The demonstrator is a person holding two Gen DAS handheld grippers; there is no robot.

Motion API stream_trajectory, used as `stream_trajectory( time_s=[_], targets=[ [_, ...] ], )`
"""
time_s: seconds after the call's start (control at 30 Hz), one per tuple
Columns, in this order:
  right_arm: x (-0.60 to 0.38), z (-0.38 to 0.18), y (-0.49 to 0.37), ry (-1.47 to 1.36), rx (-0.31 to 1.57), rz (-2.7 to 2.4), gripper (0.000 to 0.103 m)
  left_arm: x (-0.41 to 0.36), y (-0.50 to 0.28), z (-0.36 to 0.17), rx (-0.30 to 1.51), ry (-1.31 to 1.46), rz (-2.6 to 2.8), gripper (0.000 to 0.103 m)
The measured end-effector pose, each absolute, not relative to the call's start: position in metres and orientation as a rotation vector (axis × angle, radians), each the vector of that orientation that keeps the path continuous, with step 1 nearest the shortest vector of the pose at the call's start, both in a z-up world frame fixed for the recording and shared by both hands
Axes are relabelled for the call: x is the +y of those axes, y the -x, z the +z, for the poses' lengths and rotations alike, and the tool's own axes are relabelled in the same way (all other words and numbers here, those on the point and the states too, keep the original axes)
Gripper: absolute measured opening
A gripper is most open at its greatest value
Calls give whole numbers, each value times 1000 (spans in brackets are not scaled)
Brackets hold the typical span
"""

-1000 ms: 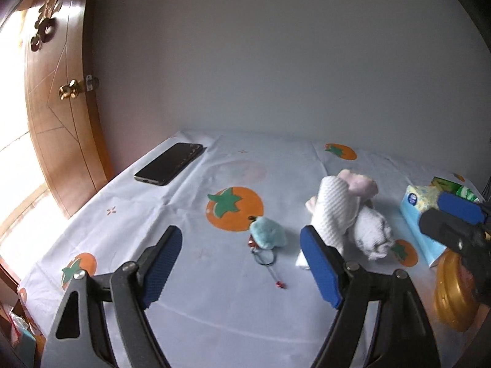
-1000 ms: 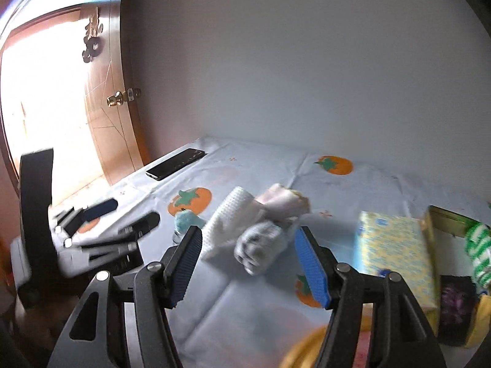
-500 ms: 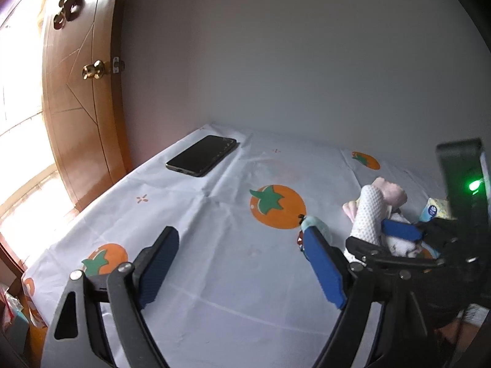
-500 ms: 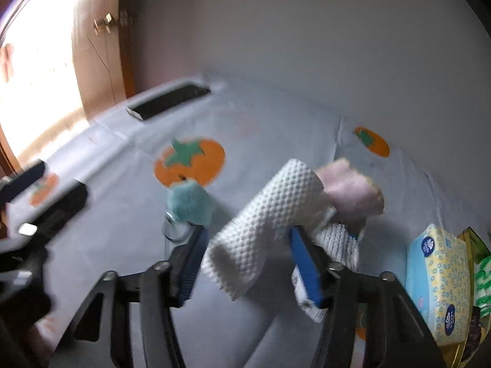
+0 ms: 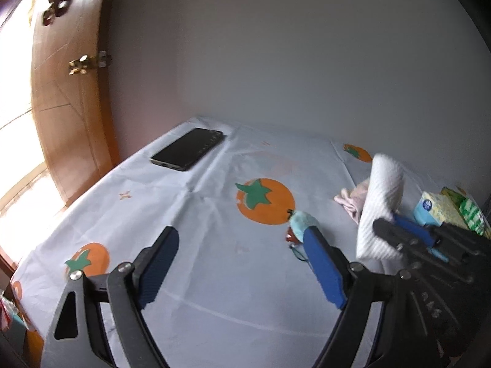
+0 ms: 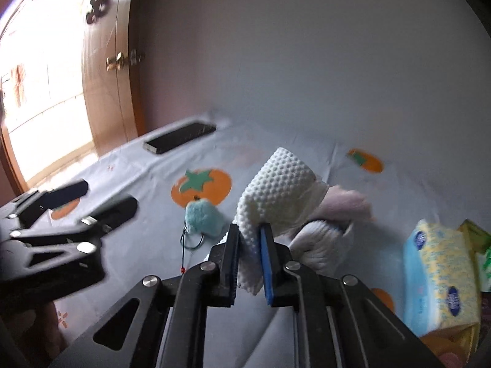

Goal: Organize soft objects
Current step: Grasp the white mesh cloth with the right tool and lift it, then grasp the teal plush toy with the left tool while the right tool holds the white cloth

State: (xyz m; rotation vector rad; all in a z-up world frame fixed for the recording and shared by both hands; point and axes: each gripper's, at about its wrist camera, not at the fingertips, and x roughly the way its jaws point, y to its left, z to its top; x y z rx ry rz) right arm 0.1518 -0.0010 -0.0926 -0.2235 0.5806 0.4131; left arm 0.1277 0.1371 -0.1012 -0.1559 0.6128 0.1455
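Now right gripper (image 6: 249, 239) jaws closing, pads pinching white dimpled rolled cloth (image 6: 276, 184) at near end, long axis pointing away; left gripper (image 5: 242, 257) spread, empty, left of cloth.

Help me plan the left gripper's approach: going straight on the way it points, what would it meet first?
Probably bare tablecloth: nothing lies between the open left gripper. The teal plush keychain sits just off-line by its right finger.

Right hand-held gripper (image 6: 249, 245) closing on white dimpled cloth (image 6: 276, 184).
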Motion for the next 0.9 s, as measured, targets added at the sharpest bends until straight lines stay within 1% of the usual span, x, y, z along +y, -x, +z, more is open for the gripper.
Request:
stream_trajectory(
  time_s=[0.13, 0.2, 0.43, 0.47, 0.5, 0.57, 0.63, 0.67, 0.7, 0.73, 0.8, 0.9],
  targets=[
    [-12, -86, -147, 181, 533, 382, 14, 123, -142, -105, 670, 114, 101, 84],
    [-18, -83, -146, 150, 517, 369, 14, 116, -149, -107, 703, 93, 85, 81],
    [-23, -80, -144, 129, 498, 361, 14, 91, -175, -105, 768, -14, 47, 81],
    [-25, -80, -145, 121, 498, 361, 15, 86, -180, -107, 785, -36, 46, 79],
    [-26, -80, -145, 111, 498, 358, 15, 82, -184, -110, 808, -56, 43, 73],
    [-27, -80, -145, 107, 501, 358, 15, 82, -191, -115, 831, -40, 36, 66],
    [-27, -80, -144, 111, 500, 359, 15, 84, -199, -118, 846, -27, 44, 66],
    [-27, -79, -143, 111, 497, 361, 15, 85, -201, -120, 857, -18, 44, 64],
    [-27, -79, -142, 110, 494, 362, 15, 86, -203, -121, 865, -6, 39, 56],
    [-28, -79, -142, 108, 494, 363, 15, 87, -203, -122, 872, 1, 30, 50],
    [-29, -80, -143, 105, 498, 365, 15, 87, -203, -125, 889, 6, 12, 24],
    [-30, -79, -143, 94, 499, 365, 15, 88, -197, -123, 877, 19, 4, 15]
  ],
)
